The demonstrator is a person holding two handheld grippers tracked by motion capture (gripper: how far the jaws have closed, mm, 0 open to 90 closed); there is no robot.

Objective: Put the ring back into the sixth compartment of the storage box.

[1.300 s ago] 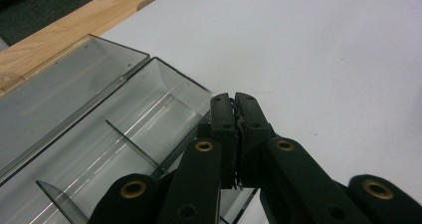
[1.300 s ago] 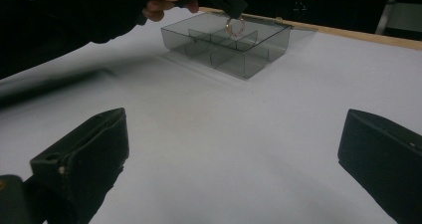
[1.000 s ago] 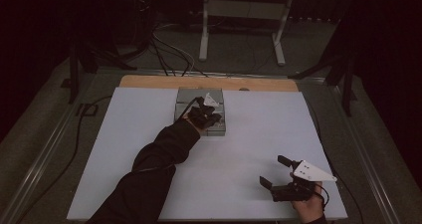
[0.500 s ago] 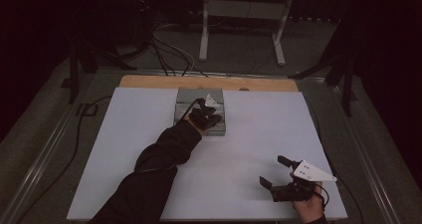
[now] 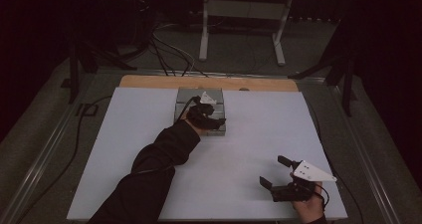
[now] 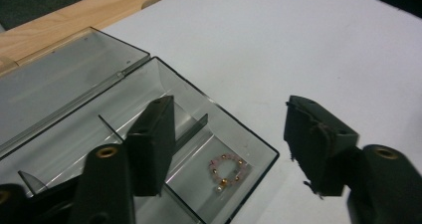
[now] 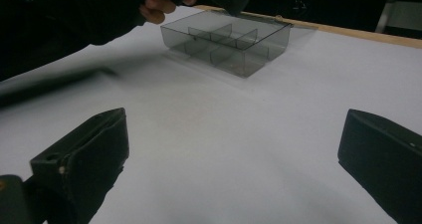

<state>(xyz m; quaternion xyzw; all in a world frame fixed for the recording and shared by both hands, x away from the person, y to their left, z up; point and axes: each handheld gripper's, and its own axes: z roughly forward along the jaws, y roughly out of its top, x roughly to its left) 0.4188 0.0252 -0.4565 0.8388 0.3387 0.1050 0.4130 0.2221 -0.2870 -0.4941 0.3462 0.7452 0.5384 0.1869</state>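
1. My left gripper hangs over the smoky clear divided box at the far middle of the white table; its jaws stand wide, one over a compartment, the other out past the box's right wall; I see no change from a second ago.
2. In the corner compartment under those jaws lies a small pink bead bracelet, untouched; the box's lid lies open flat toward the wooden far edge.
3. My right gripper sits near the table's right front, jaws wide, holding nothing; it has not shifted either.
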